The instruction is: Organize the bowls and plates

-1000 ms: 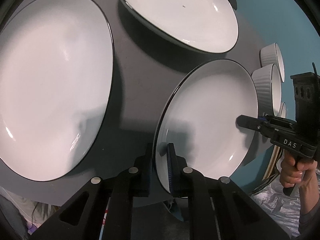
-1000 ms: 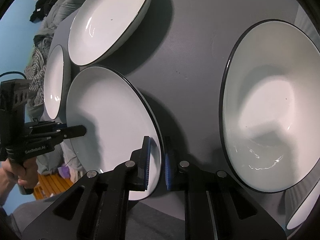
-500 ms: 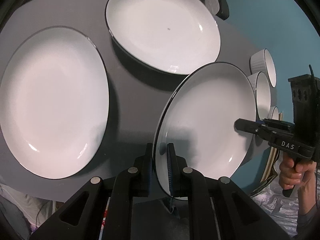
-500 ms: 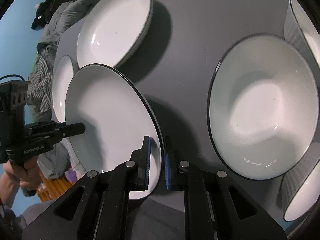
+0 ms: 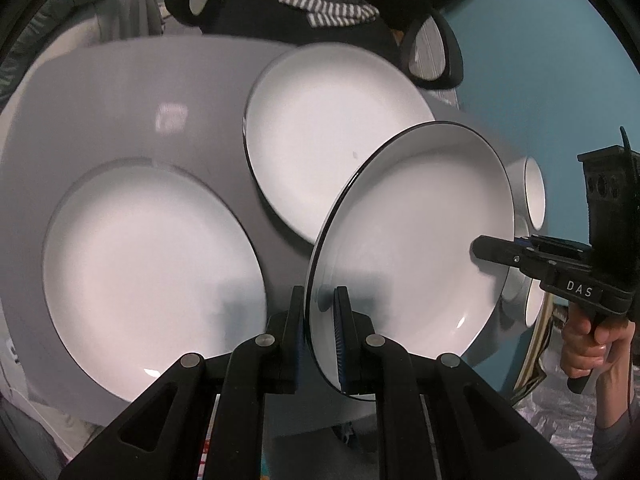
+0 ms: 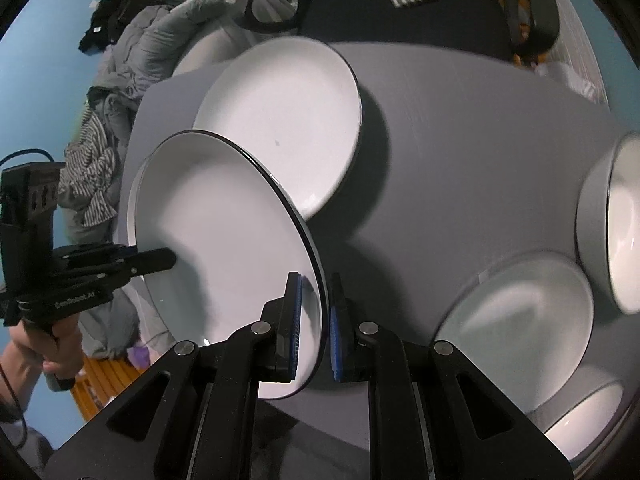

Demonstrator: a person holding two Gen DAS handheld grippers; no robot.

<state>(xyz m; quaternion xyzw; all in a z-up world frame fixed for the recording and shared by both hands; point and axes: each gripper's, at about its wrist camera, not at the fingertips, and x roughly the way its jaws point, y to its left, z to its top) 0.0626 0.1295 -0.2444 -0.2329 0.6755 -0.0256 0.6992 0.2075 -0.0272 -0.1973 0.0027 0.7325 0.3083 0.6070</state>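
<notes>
A white plate with a thin black rim [image 5: 416, 248] is held tilted above the grey desk [image 5: 120, 112], gripped from both sides. The left gripper [image 5: 320, 320] has its fingers [image 5: 343, 332] closed narrow on the near left edge of the plate, one on each face of the rim. The right gripper [image 6: 316, 316] pinches the opposite edge the same way, its blue-padded fingers [image 6: 295, 320] clamped on the rim.

In the left wrist view, a second plate [image 5: 152, 276] lies flat on the desk to the left of the held one, and a third plate [image 5: 332, 140] lies farther back, partly hidden behind the raised rim. Small white bowls [image 5: 534, 194] sit at the right edge of the desk, behind the held plate.

In the right wrist view, a deep bowl [image 6: 516, 320] rests on the desk at the near right, with another bowl [image 6: 618, 224] just beyond it. Clothes [image 6: 132, 64] are piled past the far left edge of the desk.
</notes>
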